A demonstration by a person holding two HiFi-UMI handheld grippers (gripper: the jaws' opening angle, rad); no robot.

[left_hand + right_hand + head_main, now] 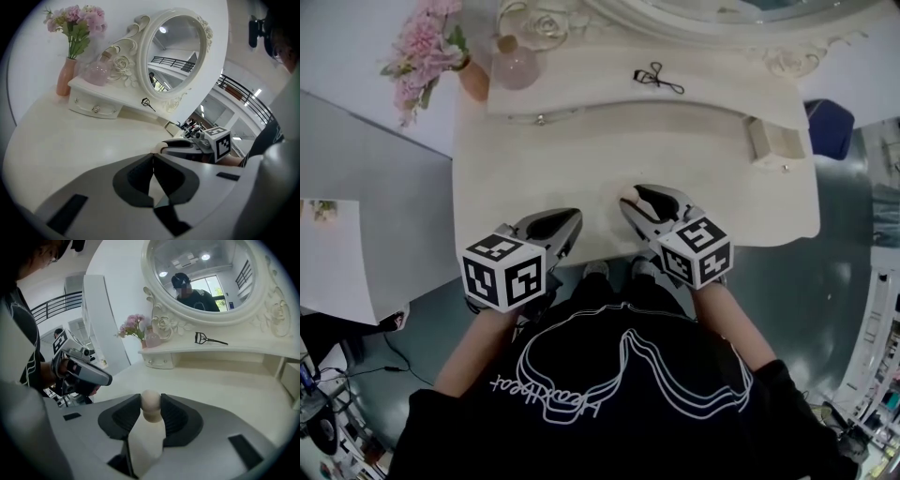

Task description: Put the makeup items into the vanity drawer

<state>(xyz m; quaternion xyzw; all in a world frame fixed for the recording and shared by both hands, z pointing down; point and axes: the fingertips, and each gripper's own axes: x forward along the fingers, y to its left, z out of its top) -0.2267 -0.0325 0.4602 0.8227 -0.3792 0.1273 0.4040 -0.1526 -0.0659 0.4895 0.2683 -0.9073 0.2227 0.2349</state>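
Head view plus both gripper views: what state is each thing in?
Left gripper: shut, empty.
Right gripper: shut on beige-topped item.
Left drawer: closed.
Right drawer: open.
Curler: lying on shelf.
Vase: upright.
Perfume bottle: upright.

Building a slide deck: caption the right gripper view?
Right gripper clamps a beige-topped makeup item before an oval mirror.

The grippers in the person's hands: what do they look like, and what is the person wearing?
Both the left gripper and right gripper have light grey shells with black pads lining two curved jaws. Each carries a white cube printed with black square markers. The person wears a black shirt with a white line drawing.
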